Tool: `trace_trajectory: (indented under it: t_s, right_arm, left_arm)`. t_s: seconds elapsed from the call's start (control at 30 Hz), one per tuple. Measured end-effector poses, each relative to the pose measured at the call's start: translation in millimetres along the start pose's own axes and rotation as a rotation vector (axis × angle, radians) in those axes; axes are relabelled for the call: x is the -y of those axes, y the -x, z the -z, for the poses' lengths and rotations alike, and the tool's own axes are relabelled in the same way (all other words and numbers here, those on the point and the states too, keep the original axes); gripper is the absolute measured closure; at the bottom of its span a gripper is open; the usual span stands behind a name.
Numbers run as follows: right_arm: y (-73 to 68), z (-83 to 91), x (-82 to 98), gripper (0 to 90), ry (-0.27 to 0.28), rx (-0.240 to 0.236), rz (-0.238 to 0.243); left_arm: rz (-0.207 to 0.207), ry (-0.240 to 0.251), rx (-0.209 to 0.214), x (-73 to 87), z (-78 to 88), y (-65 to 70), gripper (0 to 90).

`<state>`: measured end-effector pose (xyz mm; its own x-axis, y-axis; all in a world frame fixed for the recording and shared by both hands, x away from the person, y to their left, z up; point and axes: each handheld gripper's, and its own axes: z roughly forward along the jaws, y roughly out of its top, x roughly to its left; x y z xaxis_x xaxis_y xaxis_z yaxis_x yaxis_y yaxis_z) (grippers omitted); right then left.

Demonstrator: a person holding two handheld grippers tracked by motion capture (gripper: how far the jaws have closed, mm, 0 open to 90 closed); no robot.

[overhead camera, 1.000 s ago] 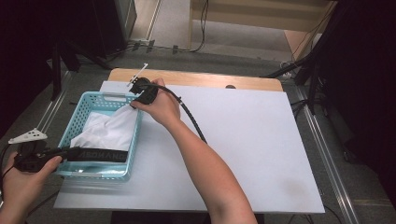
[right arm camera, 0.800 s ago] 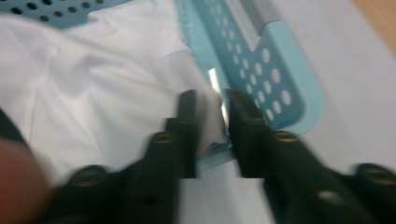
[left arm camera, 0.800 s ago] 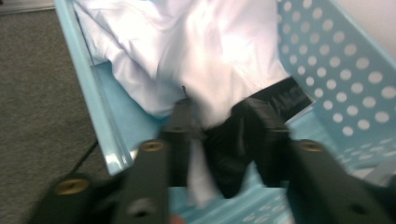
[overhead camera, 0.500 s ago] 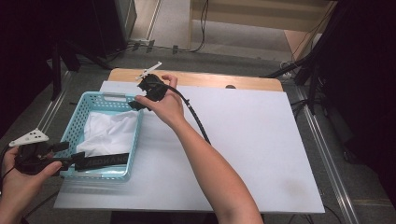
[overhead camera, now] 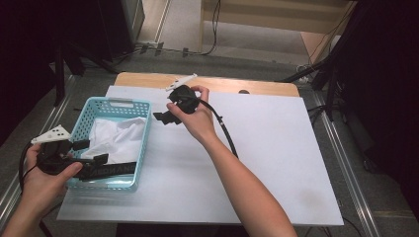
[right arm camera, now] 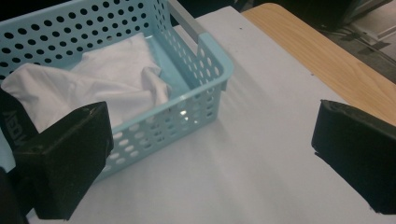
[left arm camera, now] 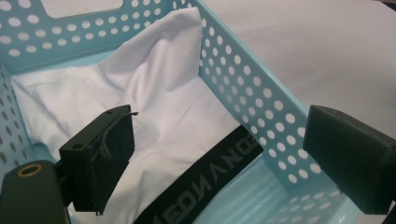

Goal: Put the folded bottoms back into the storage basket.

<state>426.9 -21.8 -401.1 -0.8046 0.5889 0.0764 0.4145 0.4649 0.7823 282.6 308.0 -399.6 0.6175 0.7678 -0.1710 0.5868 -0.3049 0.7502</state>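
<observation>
Left gripper view: left tool (left arm camera: 219,154) just opened wide, holding nothing, over garment (left arm camera: 154,102).

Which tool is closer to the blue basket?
Left. The left tool hangs over the basket's near corner; the right tool is beside it, over the table.
</observation>
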Motion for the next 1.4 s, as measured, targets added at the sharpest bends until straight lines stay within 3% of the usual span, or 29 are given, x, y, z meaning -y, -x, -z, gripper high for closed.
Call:
trace_trajectory:
  t_s: [0.17,0.27,0.43,0.63,1.1,1.13,1.2,1.4]
  right_arm:
    - [1.3,23.6,16.7,0.0,0.030,0.009,-0.009]
    - [4.0,38.7,28.8,0.0,0.045,0.024,-0.028]
    - [11.8,63.5,52.5,0.0,0.073,0.061,-0.052]
    - [21.9,93.4,84.0,0.0,0.104,0.106,-0.065]
    - [35.8,158.3,165.7,0.0,0.140,0.226,-0.124]
    - [35.8,158.3,165.7,0.0,0.140,0.226,-0.124]
    - [38.2,173.3,183.1,0.0,0.152,0.252,-0.144]
    - [40.4,194.2,213.7,0.0,0.149,0.299,-0.168]
  left_arm:
    - [-0.014,-0.009,0.024,-11.7,-11.6,9.6,16.0]
    - [-0.017,-0.034,0.043,-16.4,-21.8,13.1,37.4]
    - [0.014,-0.087,0.015,-22.8,-40.6,11.4,59.9]
    - [0.045,-0.134,0.024,-29.6,-56.4,5.3,89.9]
    - [0.019,-0.316,-0.030,-35.0,-100.6,5.7,90.0]
    - [0.016,-0.334,-0.034,-35.0,-104.2,5.5,90.0]
    - [0.011,-0.388,-0.045,-34.8,-111.7,5.3,90.0]
    - [-0.009,-0.475,-0.036,-32.1,-121.5,7.3,90.0]
